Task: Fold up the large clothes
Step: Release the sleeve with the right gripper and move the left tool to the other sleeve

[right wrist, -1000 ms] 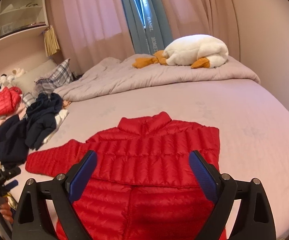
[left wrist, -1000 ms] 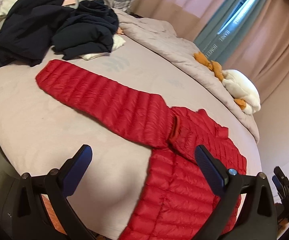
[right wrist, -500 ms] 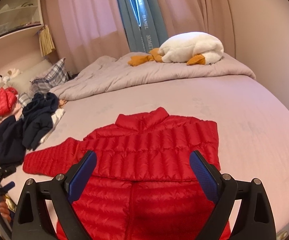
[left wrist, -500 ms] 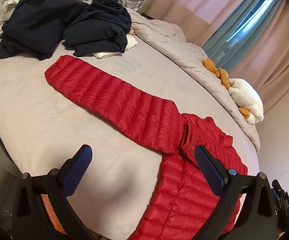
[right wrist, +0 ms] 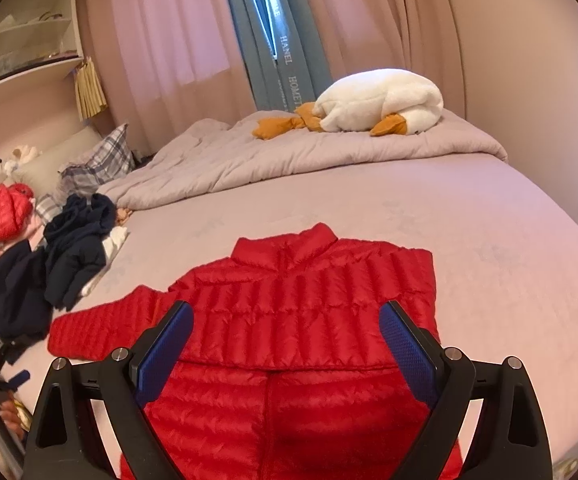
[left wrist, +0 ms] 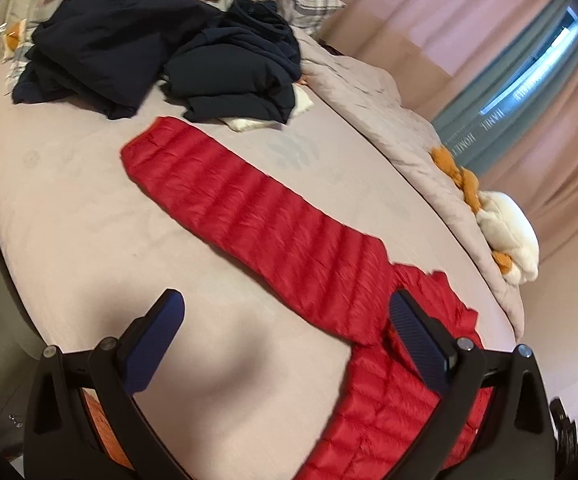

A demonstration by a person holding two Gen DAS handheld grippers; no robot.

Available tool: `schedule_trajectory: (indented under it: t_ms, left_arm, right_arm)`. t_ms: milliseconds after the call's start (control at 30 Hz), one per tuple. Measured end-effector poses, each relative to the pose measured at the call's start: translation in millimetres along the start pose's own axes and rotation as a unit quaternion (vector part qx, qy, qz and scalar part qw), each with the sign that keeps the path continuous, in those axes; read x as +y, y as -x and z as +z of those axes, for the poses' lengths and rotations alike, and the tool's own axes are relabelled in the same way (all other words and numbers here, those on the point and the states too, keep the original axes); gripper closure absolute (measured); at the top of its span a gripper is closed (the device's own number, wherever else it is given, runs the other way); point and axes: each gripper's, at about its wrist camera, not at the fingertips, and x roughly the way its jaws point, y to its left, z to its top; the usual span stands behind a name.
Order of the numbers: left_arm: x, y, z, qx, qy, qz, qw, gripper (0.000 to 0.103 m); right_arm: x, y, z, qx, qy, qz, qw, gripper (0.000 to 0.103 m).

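Red quilted jacket flat on bed, 1 sleeve outstretched, left gripper and right gripper spread, empty

White letters on the blue-grey curtain at the window, running down the cloth, "HANEL" and below it "HOME" with the end hidden, same curtain in the left wrist view, blurred there, only "HANEL" partly readable
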Motion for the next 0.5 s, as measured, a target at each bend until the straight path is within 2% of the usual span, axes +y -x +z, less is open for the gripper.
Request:
schedule_trajectory:
  t_ms: [233, 500]
  left_arm:
    - [26.4, -14.0, 17.8, -0.002, 0.037, 0.016, 0.9992, 0.001]
    - [61.8, -42.4, 45.4, -0.007, 0.078, 0.051, 0.9956, 0.002]
  right_arm:
    - [0.5, -2.3, -0.1, 0.001, -0.011, -0.005, 1.000, 0.010]
    - [0.8, -10.6, -0.4, 0.009, -0.017, -0.016, 1.000, 0.010]
